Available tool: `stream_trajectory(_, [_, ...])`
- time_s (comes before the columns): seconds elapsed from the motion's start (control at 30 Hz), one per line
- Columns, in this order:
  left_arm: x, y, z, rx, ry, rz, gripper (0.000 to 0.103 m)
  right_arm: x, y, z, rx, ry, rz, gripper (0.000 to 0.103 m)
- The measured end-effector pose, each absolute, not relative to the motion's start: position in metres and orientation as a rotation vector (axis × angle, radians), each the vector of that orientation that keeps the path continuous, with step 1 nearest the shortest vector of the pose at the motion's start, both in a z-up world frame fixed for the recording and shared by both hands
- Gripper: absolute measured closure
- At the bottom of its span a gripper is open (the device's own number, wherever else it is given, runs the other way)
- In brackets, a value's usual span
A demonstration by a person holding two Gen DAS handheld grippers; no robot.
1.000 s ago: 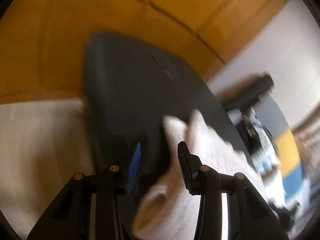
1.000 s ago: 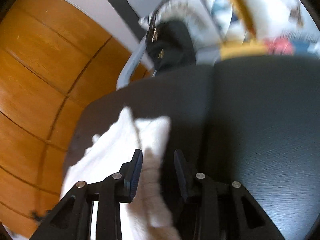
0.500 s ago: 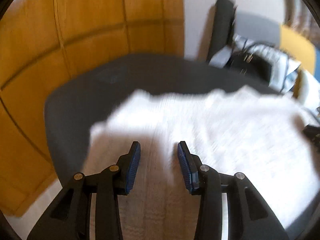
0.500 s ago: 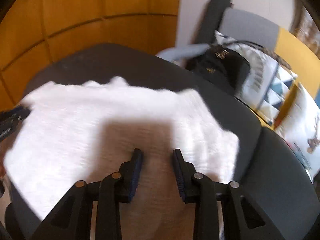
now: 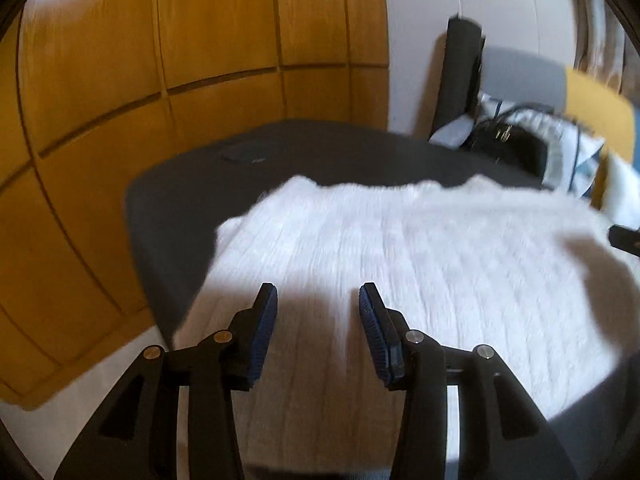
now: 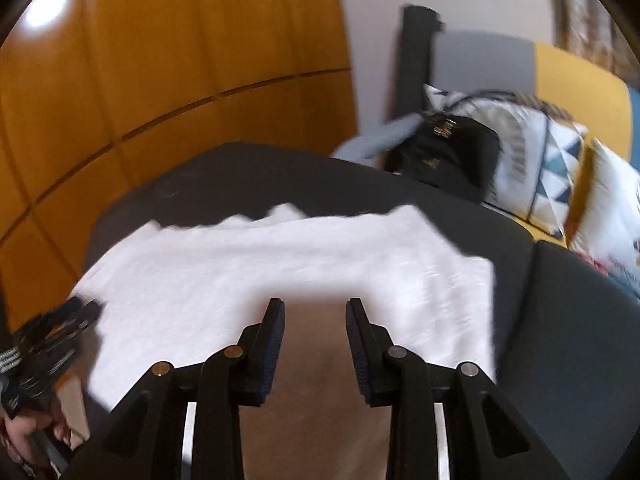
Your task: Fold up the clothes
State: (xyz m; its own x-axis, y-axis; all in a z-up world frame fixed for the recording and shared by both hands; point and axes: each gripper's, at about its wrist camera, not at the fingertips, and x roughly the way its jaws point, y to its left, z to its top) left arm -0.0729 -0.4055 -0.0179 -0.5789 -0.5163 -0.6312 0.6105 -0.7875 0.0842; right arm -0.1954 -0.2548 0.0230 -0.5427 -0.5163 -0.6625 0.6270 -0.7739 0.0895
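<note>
Sweater (image 5: pixel 420 264), white knit, lies spread flat on the dark ottoman (image 5: pixel 192 200) in both views, only the right wrist view catching the patterned cushion (image 6: pixel 556 176), while left gripper (image 5: pixel 318 328) and right gripper (image 6: pixel 315 340) hover over it, jaws partly open, gripping nothing.

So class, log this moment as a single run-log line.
task: fold clothes | white knit garment: spread on dark cushion | left gripper: open, above garment | right gripper: open, above garment | fold: not begun
</note>
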Motion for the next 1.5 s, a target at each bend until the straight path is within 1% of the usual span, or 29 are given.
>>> stream_trajectory(0.07, [-0.076, -0.407, -0.022, 0.918, 0.185, -2.309, 0.056, -0.185, -0.263, 0.014, 0.939, 0.266, -2.273, 0.072])
stream_trajectory(0.17, [-0.078, -0.411, -0.027, 0.944, 0.198, -2.281, 0.047, -0.178, -0.273, -0.009, 1.011, 0.383, -2.258, 0.072])
stream_trajectory(0.23, [-0.076, -0.414, -0.028, 0.957, 0.216, -2.280, 0.046, -0.176, -0.274, -0.021, 1.014, 0.437, -2.260, 0.070])
stream_trajectory(0.43, [-0.059, -0.425, -0.034, 0.994, 0.326, -2.356, 0.046, -0.175, -0.267, -0.024, 0.990, 0.426, -2.259, 0.070])
stream_trajectory(0.53, [-0.060, -0.420, -0.037, 1.011, 0.266, -2.360, 0.046, -0.173, -0.264, -0.025, 0.972, 0.418, -2.263, 0.070])
stream_trajectory(0.7, [-0.065, -0.416, -0.038, 1.021, 0.234, -2.340, 0.046, -0.172, -0.263, -0.027, 0.952, 0.427, -2.273, 0.070])
stream_trajectory(1.0, [-0.065, -0.415, -0.038, 1.019, 0.238, -2.330, 0.046, -0.170, -0.265, -0.023, 0.945, 0.461, -2.280, 0.069])
stream_trajectory(1.07, [-0.065, -0.416, -0.038, 1.020, 0.241, -2.333, 0.046, -0.164, -0.260, -0.014, 0.950, 0.431, -2.293, 0.069])
stream_trajectory(1.17, [-0.064, -0.416, -0.039, 1.018, 0.254, -2.334, 0.046, -0.159, -0.243, -0.007, 0.974, 0.295, -2.317, 0.069])
stream_trajectory(1.2, [-0.064, -0.416, -0.039, 1.017, 0.259, -2.334, 0.046, -0.159, -0.239, -0.008, 0.990, 0.286, -2.324, 0.070])
stream_trajectory(1.3, [-0.064, -0.415, -0.039, 1.020, 0.252, -2.330, 0.046, -0.160, -0.234, -0.019, 1.036, 0.328, -2.335, 0.069])
stream_trajectory(1.43, [-0.064, -0.415, -0.039, 1.020, 0.253, -2.330, 0.046, -0.160, -0.231, -0.025, 1.024, 0.355, -2.319, 0.069])
stream_trajectory(1.5, [-0.064, -0.415, -0.039, 1.022, 0.248, -2.328, 0.046, -0.159, -0.233, -0.025, 1.021, 0.401, -2.307, 0.069])
